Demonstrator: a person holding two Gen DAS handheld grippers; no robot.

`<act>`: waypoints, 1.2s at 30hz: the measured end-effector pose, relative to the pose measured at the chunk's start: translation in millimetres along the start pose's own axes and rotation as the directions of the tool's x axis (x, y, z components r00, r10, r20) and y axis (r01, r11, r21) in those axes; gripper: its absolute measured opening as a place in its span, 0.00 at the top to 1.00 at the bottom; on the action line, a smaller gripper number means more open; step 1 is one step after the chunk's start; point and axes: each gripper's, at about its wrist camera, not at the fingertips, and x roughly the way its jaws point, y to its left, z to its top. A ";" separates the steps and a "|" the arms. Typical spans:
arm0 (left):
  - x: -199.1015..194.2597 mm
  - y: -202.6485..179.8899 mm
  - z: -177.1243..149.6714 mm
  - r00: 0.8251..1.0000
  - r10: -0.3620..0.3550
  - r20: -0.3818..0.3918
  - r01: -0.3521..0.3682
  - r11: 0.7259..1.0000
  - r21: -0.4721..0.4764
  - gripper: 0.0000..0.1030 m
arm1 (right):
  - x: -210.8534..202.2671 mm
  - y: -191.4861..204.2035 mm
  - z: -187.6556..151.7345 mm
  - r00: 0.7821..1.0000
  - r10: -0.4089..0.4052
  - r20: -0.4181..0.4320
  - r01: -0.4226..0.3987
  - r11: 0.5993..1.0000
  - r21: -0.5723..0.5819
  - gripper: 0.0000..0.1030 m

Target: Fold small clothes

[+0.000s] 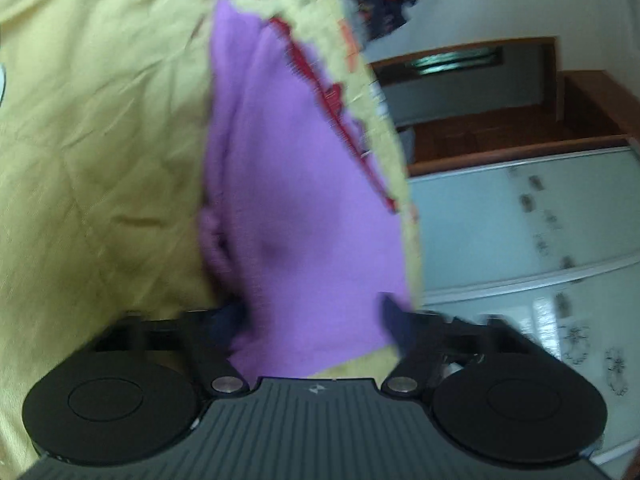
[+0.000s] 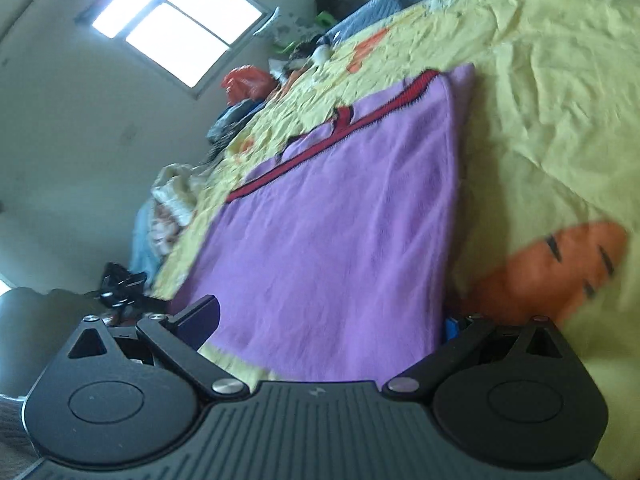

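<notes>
Yellow bedsheet [image 2: 540,100] with orange cartoon prints covers the bed, and behind it is a cluttered bedroom with a window [image 2: 176,24] and piles of stuff along the far edge. The purple sweater [image 2: 340,240] with red trim lies flat on the sheet, near the bed edge closest to the cameras.

Both views are blurry. The left gripper [image 1: 316,320] has its jaws spread wide with purple fabric bunched between them, not clamped as far as I can see. The right gripper [image 2: 328,320] is the same deal: jaws wide apart, straddling the sweater's near hem, holding nothing.

Looks to me like the grab-the-hem step before the first fold. Next move probably calls for pinching both near corners, then lifting and carrying that edge over toward the red-trimmed end without dragging the sheet along.
</notes>
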 end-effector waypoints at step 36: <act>-86.9 23.0 -120.3 0.996 0.071 0.045 -0.068 0.995 -0.069 0.96 | -102.7 46.9 -122.2 0.986 -0.026 0.166 -0.004 0.984 0.180 0.92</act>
